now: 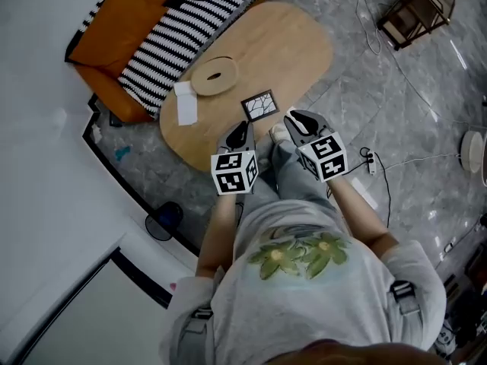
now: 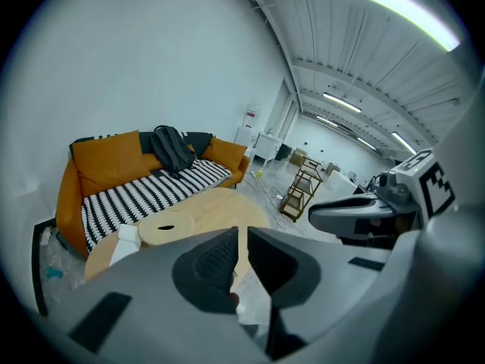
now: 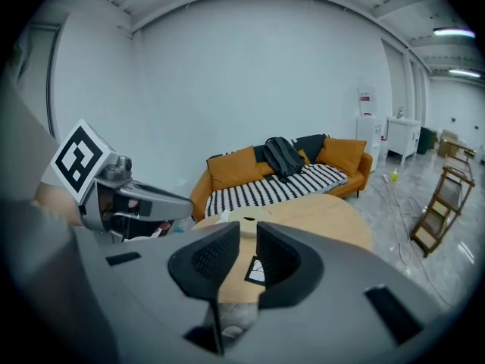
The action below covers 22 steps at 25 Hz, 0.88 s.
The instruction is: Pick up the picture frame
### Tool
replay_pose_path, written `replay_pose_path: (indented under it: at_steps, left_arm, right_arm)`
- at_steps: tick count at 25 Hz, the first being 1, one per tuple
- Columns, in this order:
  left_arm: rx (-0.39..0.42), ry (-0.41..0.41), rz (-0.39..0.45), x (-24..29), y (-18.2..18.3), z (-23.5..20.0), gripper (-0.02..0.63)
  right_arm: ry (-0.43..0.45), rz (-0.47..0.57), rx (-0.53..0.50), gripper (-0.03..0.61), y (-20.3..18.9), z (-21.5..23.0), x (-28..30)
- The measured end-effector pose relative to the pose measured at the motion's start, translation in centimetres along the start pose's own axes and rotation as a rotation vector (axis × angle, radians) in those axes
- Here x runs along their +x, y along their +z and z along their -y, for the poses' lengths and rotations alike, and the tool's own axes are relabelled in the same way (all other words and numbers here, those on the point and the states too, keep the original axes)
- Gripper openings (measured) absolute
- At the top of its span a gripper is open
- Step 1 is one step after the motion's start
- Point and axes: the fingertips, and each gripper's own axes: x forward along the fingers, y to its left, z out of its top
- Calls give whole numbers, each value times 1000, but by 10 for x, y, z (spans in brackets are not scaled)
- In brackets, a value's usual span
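Note:
The picture frame, black-edged with a white cracked pattern, lies flat near the front edge of the oval wooden table. My left gripper hovers just short of the frame's near left corner, its jaws a thin slit apart with nothing in them. My right gripper is close to the frame's right side. Its jaws stand a little wider, also with nothing between them, and the frame shows through that gap further off.
A round wooden disc and a white paper piece lie left of the frame. An orange sofa with a striped blanket stands behind the table. A wooden rack and cables are on the floor to the right.

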Motion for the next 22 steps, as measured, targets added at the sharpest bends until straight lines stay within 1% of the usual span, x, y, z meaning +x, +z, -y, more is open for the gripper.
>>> replay_pose_path:
  at_steps: [3, 6, 11, 19, 22]
  left_arm:
    - [-18, 12, -23, 12, -5, -8, 74]
    - [-25, 29, -39, 22, -8, -15, 94]
    - [-29, 42, -59, 34, -15, -25, 104]
    - [-37, 68, -95, 59, -29, -38, 106]
    - [-51, 71, -99, 67, -35, -43, 106]
  right_arm:
    - [6, -21, 2, 61, -3, 7, 13]
    - [15, -42, 6, 71, -6, 12, 25]
    - [33, -88, 13, 77, -13, 16, 36]
    - [41, -118, 27, 83, -30, 29, 61]
    - [44, -133, 24, 84, -36, 34, 69]
